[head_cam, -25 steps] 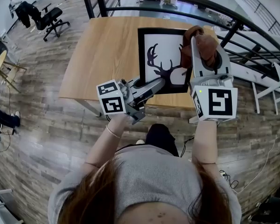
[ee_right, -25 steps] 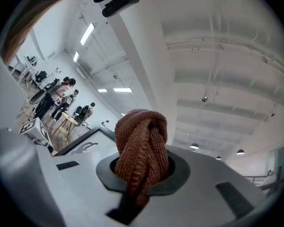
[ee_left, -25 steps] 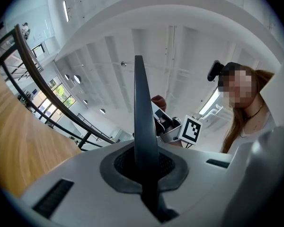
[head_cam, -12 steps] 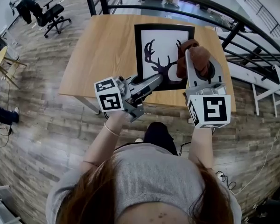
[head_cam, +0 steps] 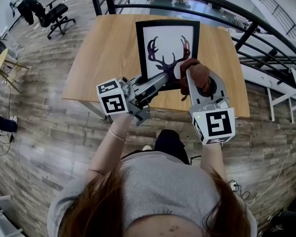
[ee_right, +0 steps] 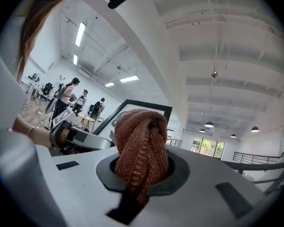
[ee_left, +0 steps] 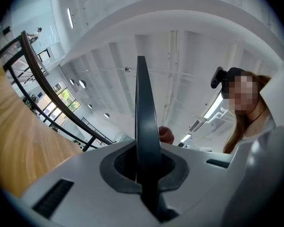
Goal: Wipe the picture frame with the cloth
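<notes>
Centrally, a black-bordered rectangular picture frame (head_cam: 167,46) with a white mat and a dark antler silhouette is seen above a light wooden table (head_cam: 108,58), its lower edge nearest the person. The left gripper (head_cam: 163,80) is clamped on that lower edge: in the left gripper view the frame (ee_left: 142,117) is seen edge-on as a thin dark blade rising from between the closed jaws of the left gripper (ee_left: 142,174) towards the ceiling. A rust-brown knitted cloth (head_cam: 190,69) is bunched and pinched tightly in the jaws of the right gripper (head_cam: 196,82), and it is laid over the frame's lower right corner, just right of the left gripper's tips. In the right gripper view the cloth (ee_right: 142,145) fills the gap between the jaws of the right gripper (ee_right: 141,178), with the frame (ee_right: 132,109) just behind it. A small part of the cloth (ee_left: 166,135) is also visible right beside the frame's face in the left gripper view; actual contact cannot be confirmed. The table is set on a grey-brown wood-plank floor (head_cam: 39,132) and is bounded on its far side by a curved black metal railing (head_cam: 237,9). A black office chair (head_cam: 52,16) is placed well apart at the upper left. Several people (ee_right: 78,98) are seen standing far off under a white ceiling with strip lights (ee_right: 79,34).
</notes>
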